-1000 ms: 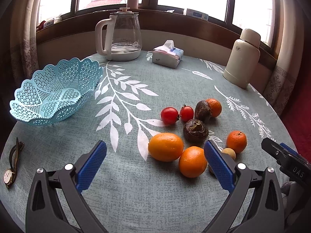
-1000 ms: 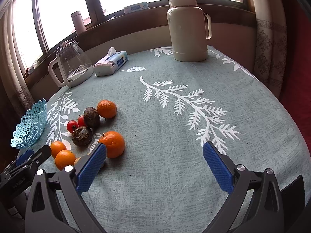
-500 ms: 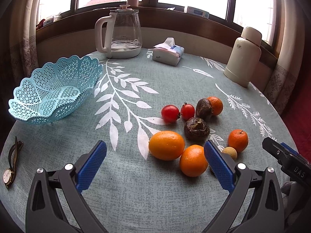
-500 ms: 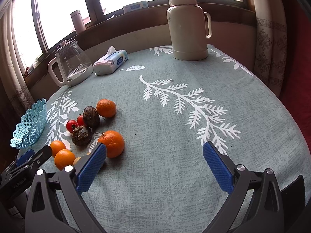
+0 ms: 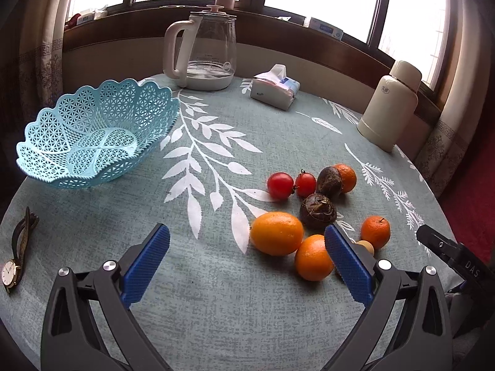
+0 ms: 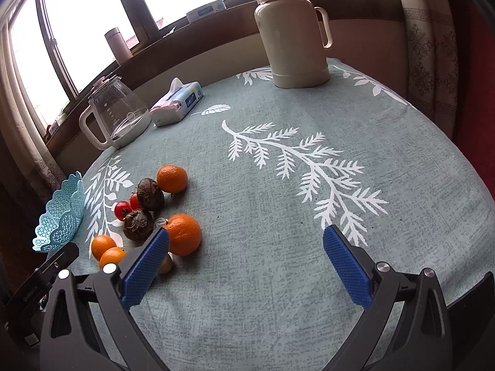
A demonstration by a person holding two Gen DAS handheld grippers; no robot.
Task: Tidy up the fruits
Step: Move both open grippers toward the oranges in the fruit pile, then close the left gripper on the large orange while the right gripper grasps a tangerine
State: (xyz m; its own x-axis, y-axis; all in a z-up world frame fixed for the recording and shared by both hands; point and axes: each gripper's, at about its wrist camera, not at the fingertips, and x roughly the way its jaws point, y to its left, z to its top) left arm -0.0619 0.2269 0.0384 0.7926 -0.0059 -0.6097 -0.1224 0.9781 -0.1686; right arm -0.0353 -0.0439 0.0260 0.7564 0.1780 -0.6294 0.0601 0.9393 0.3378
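— Where is the fruit?
— In a pile (image 5: pixel 312 213) on the tabletop (image 5: pixel 216 293), far from the blue basket (image 5: pixel 92 136).
— And the fingers?
— Left gripper (image 5: pixel 247 262) and right gripper (image 6: pixel 246 262) both spread wide, holding nothing. One little fruit (image 5: pixel 365 246) is maybe a nut.

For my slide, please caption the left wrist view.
Open tongs hover near fruit, blue basket empty.

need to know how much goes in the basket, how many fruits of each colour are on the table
Orange: 4, the big one, one beside it, one right of the cluster, one at the back.
Red: 2, tomatoes.
Dark brown: 2.
Pale tan: 1, small, partly hidden behind a finger.
Total: 9.
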